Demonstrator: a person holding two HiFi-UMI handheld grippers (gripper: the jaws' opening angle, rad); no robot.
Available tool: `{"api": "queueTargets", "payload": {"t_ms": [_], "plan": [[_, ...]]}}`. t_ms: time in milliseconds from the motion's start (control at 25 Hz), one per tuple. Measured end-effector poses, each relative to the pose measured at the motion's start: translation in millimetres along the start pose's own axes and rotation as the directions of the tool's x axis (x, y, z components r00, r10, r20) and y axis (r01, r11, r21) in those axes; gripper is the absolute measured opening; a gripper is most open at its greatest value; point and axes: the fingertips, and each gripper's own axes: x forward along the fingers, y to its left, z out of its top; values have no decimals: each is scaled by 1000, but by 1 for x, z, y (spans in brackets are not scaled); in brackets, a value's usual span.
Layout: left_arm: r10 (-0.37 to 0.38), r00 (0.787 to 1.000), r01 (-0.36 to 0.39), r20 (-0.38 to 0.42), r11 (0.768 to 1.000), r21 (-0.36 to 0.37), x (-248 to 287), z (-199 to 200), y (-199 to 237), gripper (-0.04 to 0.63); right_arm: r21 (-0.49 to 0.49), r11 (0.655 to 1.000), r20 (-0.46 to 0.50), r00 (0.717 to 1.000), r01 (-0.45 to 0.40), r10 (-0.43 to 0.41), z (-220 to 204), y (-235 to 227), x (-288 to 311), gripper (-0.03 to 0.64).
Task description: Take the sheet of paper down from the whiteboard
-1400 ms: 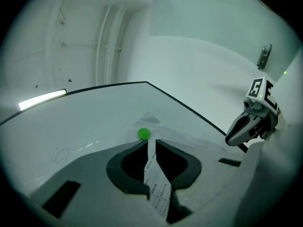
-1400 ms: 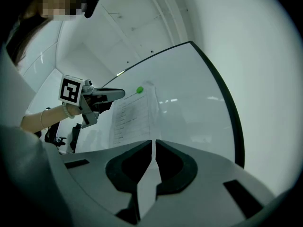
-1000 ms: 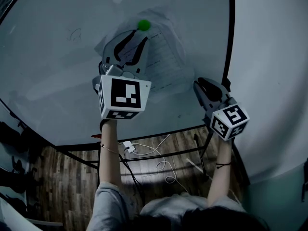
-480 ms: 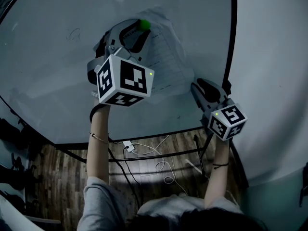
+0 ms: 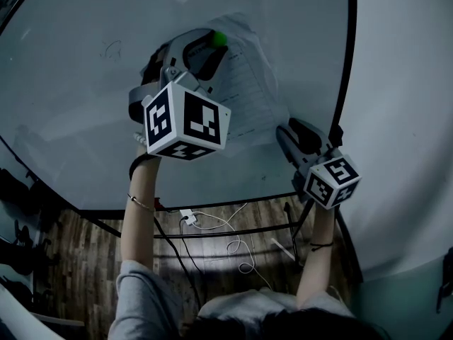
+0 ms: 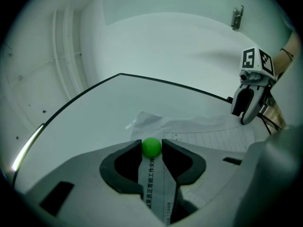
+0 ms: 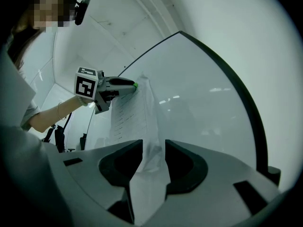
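A printed sheet of paper (image 5: 248, 83) hangs crumpled on the whiteboard (image 5: 85, 83), pinned at its top by a green ball magnet (image 5: 220, 38). My left gripper (image 5: 212, 46) is raised to that magnet (image 6: 151, 146), which sits right between the two fingertips and fills the gap. Its jaws opened a little wider in the last second. My right gripper (image 5: 285, 129) is at the sheet's lower right corner. In the right gripper view the paper (image 7: 142, 126) runs loosely between its jaws, which have just been opening and do not pinch it.
The board's black frame (image 5: 345, 62) runs down the right side, with a white wall (image 5: 403, 119) beyond it. Below the board are its dark stand bars (image 5: 233, 231) and white cables (image 5: 237, 246) on a wooden floor.
My left gripper rose and rolled, so the green magnet now lies between its fingertips instead of above them. The right gripper stayed at the paper's lower corner.
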Motion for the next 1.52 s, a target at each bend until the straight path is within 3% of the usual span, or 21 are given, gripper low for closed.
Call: {"api": "queueTargets", "payload": {"t_ms": [480, 680, 920, 1520], "plan": [[-8, 1000, 8, -30, 1000, 11, 2, 2, 2, 115, -5, 998, -15, 997, -70, 70, -2, 13, 13, 122], [-9, 999, 10, -37, 1000, 11, 1, 2, 3, 115, -9, 996, -6, 996, -88, 88, 0, 19, 16, 30], [-8, 999, 8, -35, 1000, 12, 3, 1, 4, 115, 88, 988, 46, 992, -124, 120, 1, 18, 14, 9], [1, 999, -1, -47, 1000, 6, 7, -3, 14, 115, 178, 974, 56, 990, -138, 130, -5, 17, 14, 8]]}}
